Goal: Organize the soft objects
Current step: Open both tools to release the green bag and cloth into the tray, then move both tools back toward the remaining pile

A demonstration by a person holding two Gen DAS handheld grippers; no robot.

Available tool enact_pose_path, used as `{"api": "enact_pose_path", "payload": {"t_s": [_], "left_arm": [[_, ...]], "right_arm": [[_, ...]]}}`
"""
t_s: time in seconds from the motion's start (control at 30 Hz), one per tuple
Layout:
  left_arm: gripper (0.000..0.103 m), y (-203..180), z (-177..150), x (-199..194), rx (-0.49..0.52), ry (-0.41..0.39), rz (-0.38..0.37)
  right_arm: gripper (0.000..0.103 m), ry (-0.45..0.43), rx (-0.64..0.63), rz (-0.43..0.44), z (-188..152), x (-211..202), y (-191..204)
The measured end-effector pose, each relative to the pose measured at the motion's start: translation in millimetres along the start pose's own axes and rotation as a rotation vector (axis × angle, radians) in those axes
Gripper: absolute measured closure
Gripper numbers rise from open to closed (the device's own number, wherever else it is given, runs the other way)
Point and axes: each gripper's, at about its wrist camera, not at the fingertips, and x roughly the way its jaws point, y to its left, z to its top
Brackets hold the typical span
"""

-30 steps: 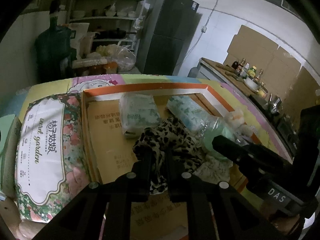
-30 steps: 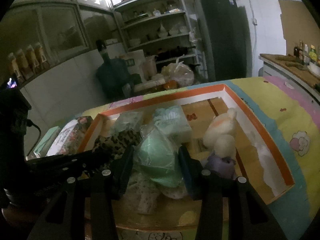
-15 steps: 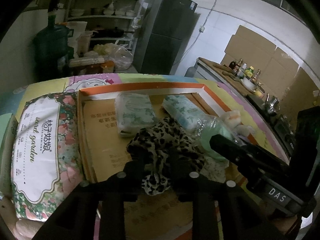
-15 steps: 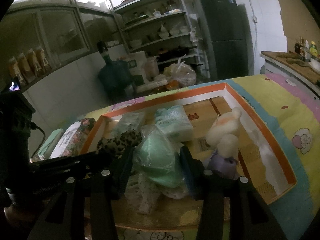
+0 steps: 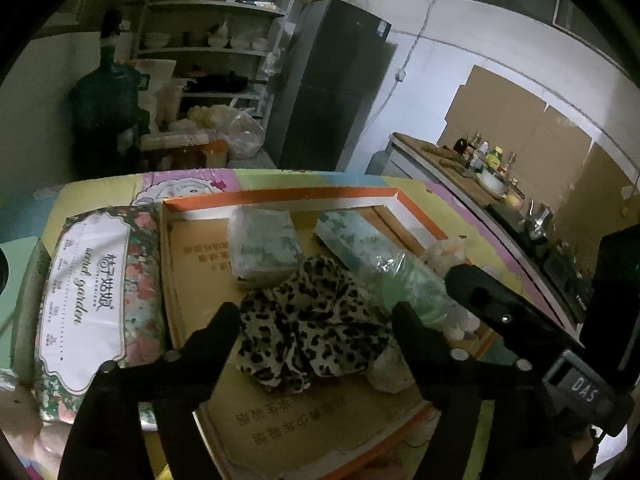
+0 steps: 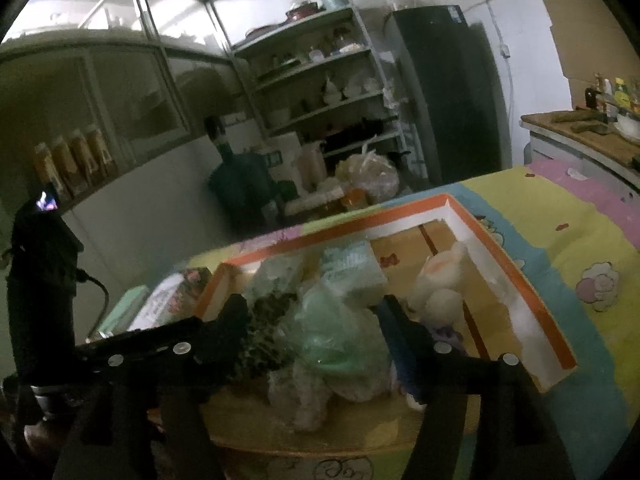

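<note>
Floral tissue pack (image 5: 100, 300) lies outside the cardboard tray's (image 5: 280, 192) left wall. Left gripper (image 5: 316, 324), jaws opening wide, straddles the leopard-print cloth (image 5: 312, 320) near the tray's front edge: light, limp, best pinched at a bunched fold. Right gripper (image 6: 312, 312), jaws opening, flanks the green plastic-wrapped bundle (image 6: 336, 336): soft, likely slippery.

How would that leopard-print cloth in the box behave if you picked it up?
The leopard-print cloth lies crumpled in soft folds, so it would probably droop from the grip rather than hold shape. It looks thin, likely light. Pushed, it would probably bunch up, not slide or roll.
</note>
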Motion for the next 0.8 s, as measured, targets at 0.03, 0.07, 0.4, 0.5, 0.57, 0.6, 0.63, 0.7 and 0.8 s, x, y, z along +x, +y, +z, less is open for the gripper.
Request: {"api": "enact_pose_path", "payload": {"t_s": [0.03,0.07,0.4,0.5,0.57,0.6,0.63,0.7,0.8], "left_arm": [[0.023,0.2,0.3,-1.2,-0.003,-0.003,-0.002],[0.023,0.1,0.5,-2.1,-0.004,-0.006,-0.002],[0.023,-4.0,0.2,-15.5,0.013,-0.045,0.006],[0.023,-3.9,-0.6,-23.5,0.015,-0.061,0.012],[0.023,-3.7,-1.0,-29.3,0.016,-0.074,0.019],[0.023,-3.8,-1.3,-31.4,0.017,-0.079,0.022],[0.023,-3.8,-1.6,-34.0,0.018,-0.084,0.025],[0.023,-3.5,-2.1,-38.5,0.020,-0.093,0.028],[0.023,-3.1,-2.5,-46.0,0.023,-0.106,0.033]], "right_arm": [[0.030,-0.007,0.001,0.000,0.7,-2.4,0.6],[0.029,-0.013,0.001,0.001,1.1,-4.6,1.3],[0.029,-0.046,-0.006,0.006,3.0,-23.6,9.2],[0.029,-0.055,-0.008,0.006,4.0,-27.7,12.6],[0.029,-0.059,-0.007,0.007,4.0,-31.3,14.7],[0.029,-0.060,-0.008,0.007,3.7,-32.9,15.7],[0.029,-0.061,-0.008,0.006,3.4,-33.8,16.8],[0.029,-0.063,-0.009,0.005,2.3,-36.7,19.3],[0.029,-0.065,-0.008,0.005,2.2,-38.8,21.2]]}}
